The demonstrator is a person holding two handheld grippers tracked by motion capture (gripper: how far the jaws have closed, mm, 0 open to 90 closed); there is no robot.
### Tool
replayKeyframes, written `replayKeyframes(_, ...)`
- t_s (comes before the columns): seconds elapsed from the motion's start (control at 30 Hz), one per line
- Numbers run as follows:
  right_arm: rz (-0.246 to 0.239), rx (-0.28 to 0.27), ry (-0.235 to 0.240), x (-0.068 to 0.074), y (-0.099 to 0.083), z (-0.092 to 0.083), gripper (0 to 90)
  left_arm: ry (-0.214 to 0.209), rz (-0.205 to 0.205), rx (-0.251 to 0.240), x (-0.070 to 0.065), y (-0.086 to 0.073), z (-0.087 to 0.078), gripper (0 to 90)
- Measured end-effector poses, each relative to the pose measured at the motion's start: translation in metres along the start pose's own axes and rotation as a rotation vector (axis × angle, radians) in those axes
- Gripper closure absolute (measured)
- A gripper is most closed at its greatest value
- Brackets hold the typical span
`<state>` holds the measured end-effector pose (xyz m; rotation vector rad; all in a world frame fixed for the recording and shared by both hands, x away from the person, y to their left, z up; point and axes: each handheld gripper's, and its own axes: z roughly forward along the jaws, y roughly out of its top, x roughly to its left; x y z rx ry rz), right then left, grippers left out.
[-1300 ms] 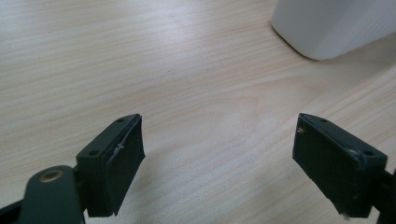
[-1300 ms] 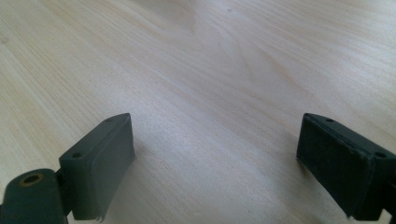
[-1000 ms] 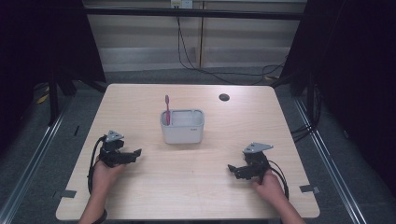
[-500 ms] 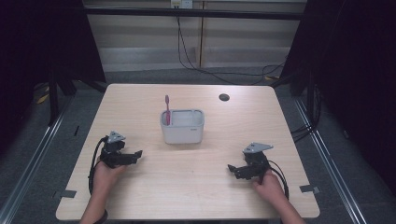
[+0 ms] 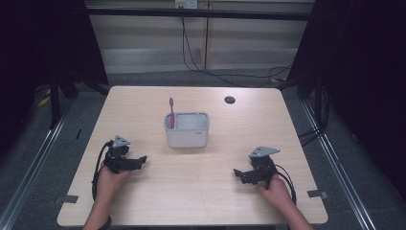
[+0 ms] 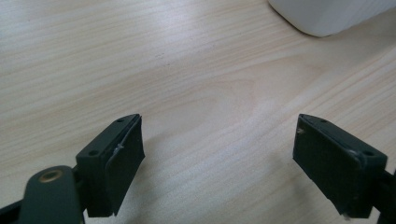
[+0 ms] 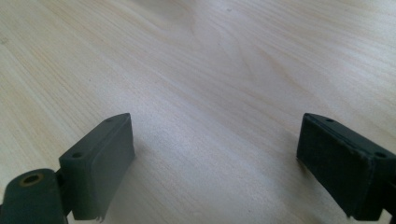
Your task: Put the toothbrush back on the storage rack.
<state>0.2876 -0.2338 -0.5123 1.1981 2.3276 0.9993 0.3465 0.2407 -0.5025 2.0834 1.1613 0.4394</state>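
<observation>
Two grippers rested low near the tabletop's [image 5: 201, 191] front edge, left gripper [image 5: 139, 160] and right gripper [image 5: 238, 173] both with jaws wide and empty. The red toothbrush [image 5: 171, 111] already stood upright in the white holder [image 5: 187, 130] at mid-table, suggesting little remained. The left gripper view caught the holder's rounded corner; the high view alone revealed the brush.

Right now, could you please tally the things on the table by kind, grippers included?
Grippers: 2, the left gripper and the right gripper, both open and empty.
Containers: 1, a white holder near the table's middle.
Toothbrushes: 1, a red toothbrush standing upright in the holder's left end.
Total: 4.
</observation>
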Motion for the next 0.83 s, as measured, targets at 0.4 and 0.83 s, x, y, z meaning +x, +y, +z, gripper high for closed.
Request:
replayKeyframes(0.4, 0.0, 0.0, 0.0, 0.0, 0.0, 0.0, 10.2, 0.011, 0.028, 0.019, -0.0031, -0.0025, 0.0038, 15.8)
replayKeyframes(0.83, 0.0, 0.0, 0.0, 0.0, 0.0, 0.0, 10.2, 0.005, 0.038, -0.005, -0.0028, -0.0057, 0.0044, 14.8)
